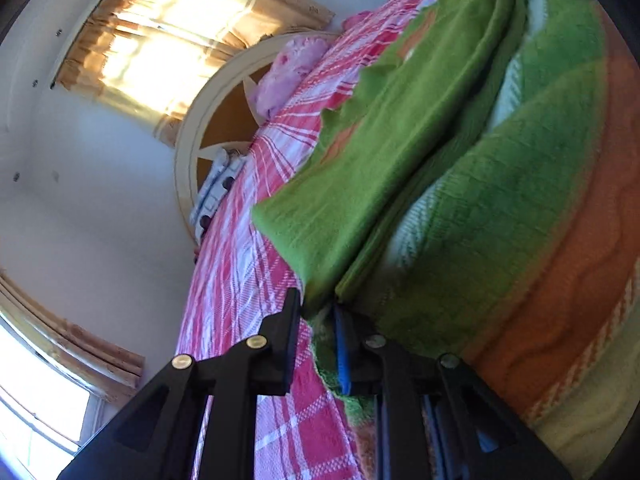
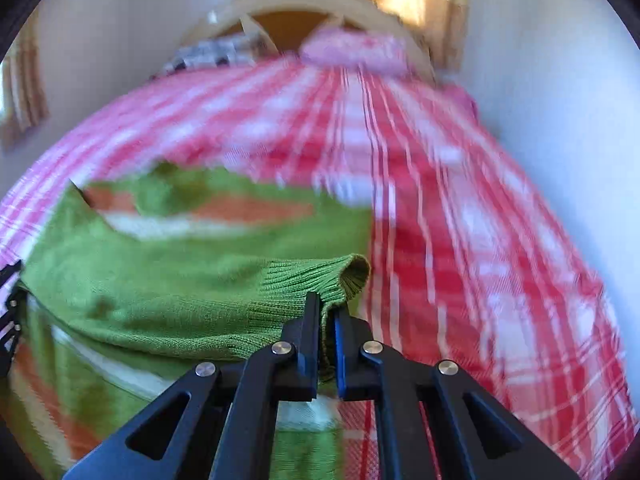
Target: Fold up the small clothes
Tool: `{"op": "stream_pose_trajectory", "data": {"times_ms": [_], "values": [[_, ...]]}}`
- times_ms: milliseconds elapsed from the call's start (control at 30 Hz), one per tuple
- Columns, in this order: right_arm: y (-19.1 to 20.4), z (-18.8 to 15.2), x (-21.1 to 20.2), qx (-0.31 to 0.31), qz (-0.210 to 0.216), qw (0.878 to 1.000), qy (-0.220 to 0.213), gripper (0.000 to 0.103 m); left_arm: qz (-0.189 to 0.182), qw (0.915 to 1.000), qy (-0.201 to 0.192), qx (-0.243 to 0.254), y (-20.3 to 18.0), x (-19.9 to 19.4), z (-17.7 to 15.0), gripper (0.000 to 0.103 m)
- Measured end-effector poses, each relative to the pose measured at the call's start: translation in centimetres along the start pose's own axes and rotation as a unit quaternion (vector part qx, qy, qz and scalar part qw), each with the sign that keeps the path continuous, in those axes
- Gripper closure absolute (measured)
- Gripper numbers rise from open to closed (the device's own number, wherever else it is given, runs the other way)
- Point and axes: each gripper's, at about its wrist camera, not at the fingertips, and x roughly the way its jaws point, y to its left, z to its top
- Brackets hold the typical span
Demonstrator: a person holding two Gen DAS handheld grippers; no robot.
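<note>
A small knitted sweater, green with orange and white stripes, lies on a bed; it shows in the left wrist view [image 1: 500, 200] and in the right wrist view [image 2: 160, 280]. One green sleeve [image 1: 352, 184] is folded across the body. My left gripper [image 1: 316, 308] is shut on the sweater's edge near the sleeve end. My right gripper [image 2: 326, 308] is shut on the ribbed green cuff [image 2: 344, 276] and holds it over the sweater's body. The right view is blurred by motion.
The bed is covered by a red and white checked spread [image 2: 460, 220]. A pink pillow [image 2: 356, 50] and a patterned pillow [image 1: 216, 188] lie at the wooden headboard [image 1: 188, 136]. Curtained windows [image 1: 160, 40] sit in the white walls.
</note>
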Motion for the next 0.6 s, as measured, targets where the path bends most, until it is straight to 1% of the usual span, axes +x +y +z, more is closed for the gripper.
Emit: {"op": "stream_pose_trajectory", "data": {"times_ms": [33,67,100,133,167,200,233,267,300,333,367,400,467,500,533,567,600], "values": [[-0.4,-0.5,1.0,0.007,0.008,1.0,0.015,0.093,-0.012,0.9999,-0.002,-0.011,0.5,-0.4,0.1,0.082],[-0.8,-0.9,1.2,0.016,0.016,1.0,0.015,0.08,-0.026,0.9993,-0.003,-0.026,1.1,-0.7,0.0,0.08],[-1.3,-1.1,1.0,0.026,0.013,1.0,0.005,0.052,-0.043,0.9981,-0.003,-0.043,1.9,-1.0,-0.1,0.079],[-1.8,-1.0,0.5,0.037,0.013,0.999,0.001,0.038,-0.067,0.9956,-0.007,-0.066,3.1,-1.7,-0.2,0.076],[-2.0,-0.9,0.2,0.044,0.022,0.999,-0.001,0.03,-0.08,0.9935,-0.014,-0.08,3.6,-2.3,-0.4,0.07],[-2.3,-0.8,-0.6,0.054,0.038,0.998,-0.01,0.03,-0.099,0.9891,-0.027,-0.106,4.7,-3.1,-0.6,0.064],[-2.4,-0.5,-1.3,0.052,0.037,0.998,-0.019,0.03,-0.118,0.9813,-0.041,-0.146,6.4,-3.9,-0.7,0.048],[-2.1,-0.3,-2.1,0.044,0.026,0.998,-0.031,0.03,-0.123,0.9769,-0.049,-0.168,7.2,-4.3,-0.6,0.034],[-1.7,-0.1,-3.1,0.035,0.024,0.998,-0.05,0.03,-0.123,0.9711,-0.058,-0.196,8.3,-4.5,-0.4,0.03],[-1.1,0.0,-3.9,0.03,0.034,0.997,-0.063,0.03,-0.117,0.965,-0.061,-0.226,9.5,-4.2,0.1,0.026],[-0.5,0.2,-4.3,0.027,0.055,0.996,-0.07,0.03,-0.113,0.9629,-0.054,-0.239,9.8,-3.6,0.4,0.026],[0.6,0.5,-4.5,0.02,0.086,0.993,-0.072,0.03,-0.11,0.9609,-0.042,-0.25,9.8,-2.8,0.9,0.026],[3.0,1.1,-3.8,-0.003,0.11,0.992,-0.062,0.03,-0.114,0.9536,-0.008,-0.278,9.8,0.1,1.7,0.026],[3.8,1.2,-3.2,-0.01,0.115,0.992,-0.049,0.03,-0.114,0.9517,0.016,-0.285,9.4,1.6,1.9,0.026],[4.4,1.1,-2.2,-0.012,0.125,0.992,-0.029,0.03,-0.107,0.9508,0.049,-0.287,8.8,3.3,1.9,0.026],[4.9,0.8,-1.2,-0.011,0.13,0.991,-0.01,0.03,-0.108,0.9506,0.07,-0.283,8.2,4.4,1.7,0.026],[5.3,0.4,-0.1,-0.012,0.123,0.992,0.008,0.03,-0.119,0.95,0.087,-0.276,7.1,5.0,1.2,0.026]]}}
